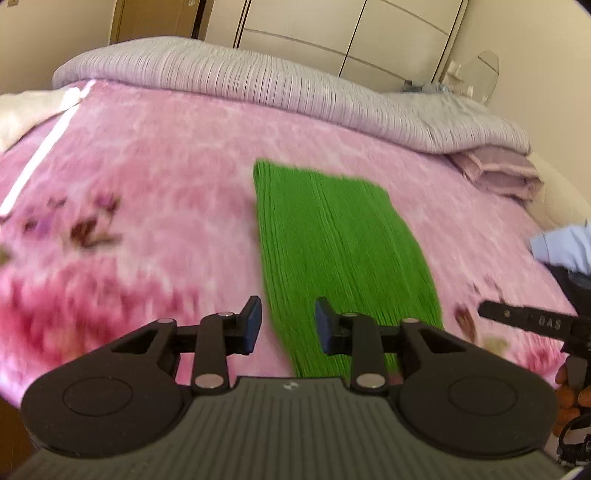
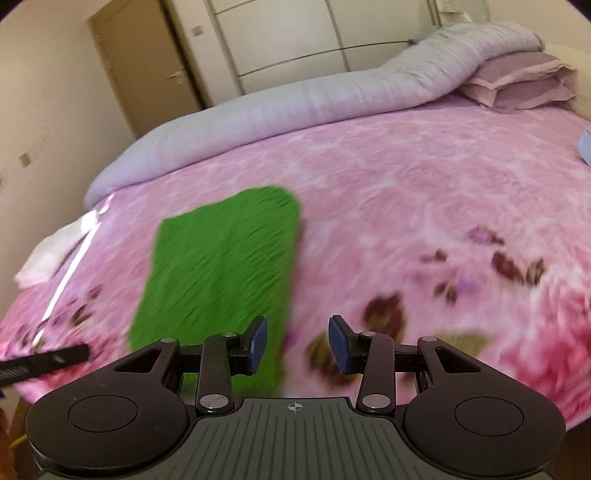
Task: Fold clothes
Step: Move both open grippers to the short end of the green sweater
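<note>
The left claw hangs nearest the lens, its blue pads spread with nothing between them, over the near end of the green cloth. That cloth lies flat as a long folded strip on the pink floral bed. At the right edge of the left view a black finger of the other tool shows raised letters that read roughly "DAS", though blur makes them unsure. The right claw is likewise spread and holds nothing, with the cloth's near right edge below its left pad. Only the left view shows a pale blue garment at the bed's right side. Only the right view shows a door and stacked mauve pillows. Both show the grey quilt rolled along the far edge, before the wardrobe.
</note>
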Demonstrator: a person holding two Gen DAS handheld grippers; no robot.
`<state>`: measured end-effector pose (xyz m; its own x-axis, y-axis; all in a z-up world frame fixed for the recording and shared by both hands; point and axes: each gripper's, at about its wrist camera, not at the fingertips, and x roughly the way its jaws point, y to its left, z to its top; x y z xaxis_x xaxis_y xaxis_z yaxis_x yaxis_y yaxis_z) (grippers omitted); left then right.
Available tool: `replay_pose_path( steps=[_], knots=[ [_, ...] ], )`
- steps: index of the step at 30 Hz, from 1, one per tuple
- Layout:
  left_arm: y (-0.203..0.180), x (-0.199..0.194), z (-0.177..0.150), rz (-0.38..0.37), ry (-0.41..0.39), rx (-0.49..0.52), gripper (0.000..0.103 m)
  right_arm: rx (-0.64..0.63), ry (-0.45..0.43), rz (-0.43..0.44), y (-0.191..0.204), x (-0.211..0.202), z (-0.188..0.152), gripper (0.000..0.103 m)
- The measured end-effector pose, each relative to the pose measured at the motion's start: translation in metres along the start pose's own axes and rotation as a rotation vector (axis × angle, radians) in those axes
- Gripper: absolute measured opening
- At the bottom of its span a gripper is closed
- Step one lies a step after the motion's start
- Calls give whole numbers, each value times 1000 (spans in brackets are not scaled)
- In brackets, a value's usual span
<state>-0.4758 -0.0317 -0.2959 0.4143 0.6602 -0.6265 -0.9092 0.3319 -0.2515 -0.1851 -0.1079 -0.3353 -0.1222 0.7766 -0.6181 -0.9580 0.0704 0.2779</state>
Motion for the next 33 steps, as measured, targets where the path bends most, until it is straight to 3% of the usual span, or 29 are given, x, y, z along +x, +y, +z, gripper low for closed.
replay_pose_path(
  steps=[2, 9, 16, 21, 26, 30, 33],
  knots=[
    [5, 22, 24, -12, -16, 19, 21, -23, -5, 4, -6, 21, 20, 41],
    [10, 113, 86, -59, -36, 114, 16, -139, -39, 153, -3, 97, 88, 41],
    [20, 185, 95, -31, -8, 181, 14, -244, -26, 219, 2, 176, 109, 41],
    [27, 206, 86, -30, -22, 229, 16, -247, 55, 187, -11, 222, 102, 41],
    [30, 202, 93, -38, -15, 200, 16, -251, 51, 174, -13, 212, 101, 42],
    [20, 150, 91, -34, -40, 176, 14, -207, 14, 182, -12, 160, 102, 41],
    [8, 112, 73, -80, -36, 143, 14, -223, -24, 231, -7, 117, 87, 41]
  ],
)
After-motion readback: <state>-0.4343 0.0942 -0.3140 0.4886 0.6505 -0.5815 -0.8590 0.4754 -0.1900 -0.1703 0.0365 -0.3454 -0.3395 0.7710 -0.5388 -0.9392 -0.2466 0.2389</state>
